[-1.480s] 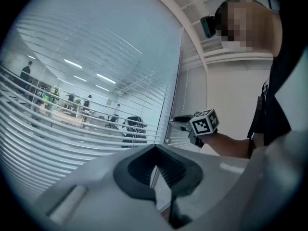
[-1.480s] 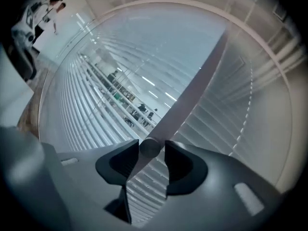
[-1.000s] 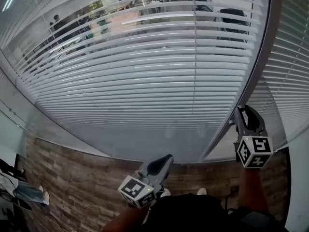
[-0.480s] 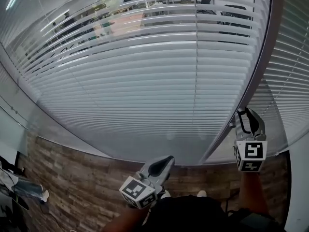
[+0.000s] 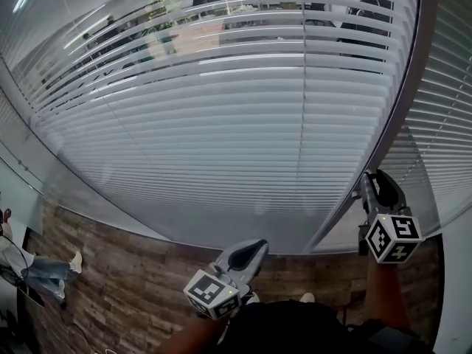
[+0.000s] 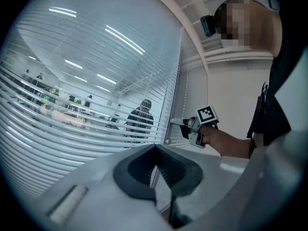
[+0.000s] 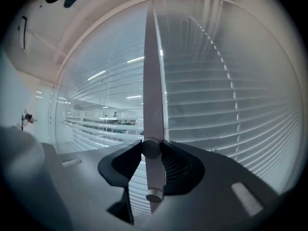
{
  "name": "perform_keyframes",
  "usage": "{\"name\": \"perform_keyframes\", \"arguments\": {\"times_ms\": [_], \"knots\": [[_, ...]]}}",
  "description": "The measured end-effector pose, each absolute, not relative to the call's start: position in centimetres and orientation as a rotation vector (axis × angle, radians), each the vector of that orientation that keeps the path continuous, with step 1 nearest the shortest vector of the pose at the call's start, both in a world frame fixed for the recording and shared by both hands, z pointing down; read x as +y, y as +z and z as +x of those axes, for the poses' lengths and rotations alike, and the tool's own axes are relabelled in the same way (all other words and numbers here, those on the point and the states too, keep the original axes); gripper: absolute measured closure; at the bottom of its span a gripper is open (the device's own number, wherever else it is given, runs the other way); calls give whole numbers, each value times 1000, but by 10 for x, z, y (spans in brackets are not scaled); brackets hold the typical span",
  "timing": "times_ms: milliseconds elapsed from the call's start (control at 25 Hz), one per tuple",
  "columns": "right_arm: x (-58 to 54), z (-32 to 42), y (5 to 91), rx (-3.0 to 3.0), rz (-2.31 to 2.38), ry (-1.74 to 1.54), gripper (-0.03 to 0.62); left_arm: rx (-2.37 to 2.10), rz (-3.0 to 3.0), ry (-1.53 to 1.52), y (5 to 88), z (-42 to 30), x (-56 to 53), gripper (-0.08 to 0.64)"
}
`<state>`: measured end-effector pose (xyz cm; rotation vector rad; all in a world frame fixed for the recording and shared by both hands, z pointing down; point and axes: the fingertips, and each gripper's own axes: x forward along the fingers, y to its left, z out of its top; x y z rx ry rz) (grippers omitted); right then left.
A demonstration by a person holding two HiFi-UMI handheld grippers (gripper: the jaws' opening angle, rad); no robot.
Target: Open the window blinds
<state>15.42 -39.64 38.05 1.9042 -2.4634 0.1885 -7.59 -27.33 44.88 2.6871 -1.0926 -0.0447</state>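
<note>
White slatted blinds (image 5: 221,124) hang behind glass in front of me, their slats partly tilted so an office shows through the upper rows. A grey tilt wand (image 7: 153,105) hangs by the window post, and my right gripper (image 5: 372,177) (image 7: 151,146) is shut on it, pointing level at the blinds. In the left gripper view that gripper (image 6: 177,121) sits at the wand's (image 6: 180,81) lower end. My left gripper (image 5: 254,245) (image 6: 154,148) hangs low at the middle, shut and holding nothing, away from the blinds.
A dark window post (image 5: 391,116) separates the wide blind from a second blind (image 5: 442,124) at the right. Wood-look floor (image 5: 110,271) runs below the glass wall. A person's legs (image 5: 44,268) show at the far left. People and desks stand behind the glass.
My right gripper has rolled about the line it points along, its marker cube turning, with the wand still in its jaws. The left gripper has stayed where it was.
</note>
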Motion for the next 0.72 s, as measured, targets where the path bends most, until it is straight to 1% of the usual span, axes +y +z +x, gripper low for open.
{"name": "perform_keyframes", "arguments": {"times_ms": [200,320,520,560,640,720], "knots": [[-397,158,382,-2604,1966,554,440,-1104,2687,-56,449,-75,-276,560],[-398,160,382,-2640,1986,667,442,-1105,2680,-62,451,-75,-275,560],[-399,159,383,-2608,1950,528,436,-1111,2682,-74,453,-75,-276,560],[-399,157,383,-2600,1934,480,426,-1112,2683,-76,453,-75,-277,560],[-396,153,381,-2579,1910,373,379,-1113,2684,-77,451,-75,-277,560],[-392,153,379,-2553,1901,268,371,-1121,2684,-75,449,-74,-278,560]]}}
